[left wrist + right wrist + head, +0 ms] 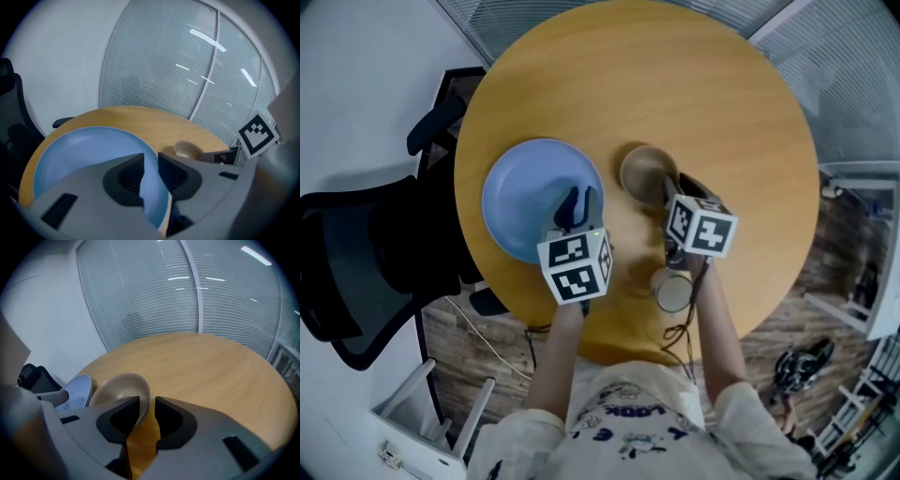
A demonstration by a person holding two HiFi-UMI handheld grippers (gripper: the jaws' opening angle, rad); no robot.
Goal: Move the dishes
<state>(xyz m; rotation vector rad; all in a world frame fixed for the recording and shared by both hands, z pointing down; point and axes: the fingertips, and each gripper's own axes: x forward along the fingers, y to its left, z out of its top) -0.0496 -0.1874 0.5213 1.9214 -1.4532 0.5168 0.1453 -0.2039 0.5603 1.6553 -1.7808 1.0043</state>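
Head view shows a round wooden table [675,84] with a tan bowl [642,169] near its middle. A blue plate [520,192] lies just left of the bowl, close to it but apart.

The right gripper [678,185] sits at the bowl's near right rim. Its own view shows the jaws narrowly apart, with the bowl's wall against the left jaw and bare table showing in the rest of the gap, so it has no grip yet. The left gripper [578,199], left of the bowl, reaches over the plate's near right edge. Its jaws are also narrowly apart, with the rim running between them and a sliver of table showing beside it, so I judge the rim unclamped too.

The risk lies in the closing. The bowl's wall sits off-centre in the gap, so the jaws could push it sideways or pinch only its lip, and it could slip or tip on the lift. A plate held by one edge is likely to sag and slide out. With so little room between the two dishes, a swing of either could knock the other. A small pale round thing [673,292], nearer the person than the bowl, lies under the right forearm and could be swept off.

The plate is bare. The bowl looks empty where the gripper does not cover it. I cannot tell what the small round thing holds.
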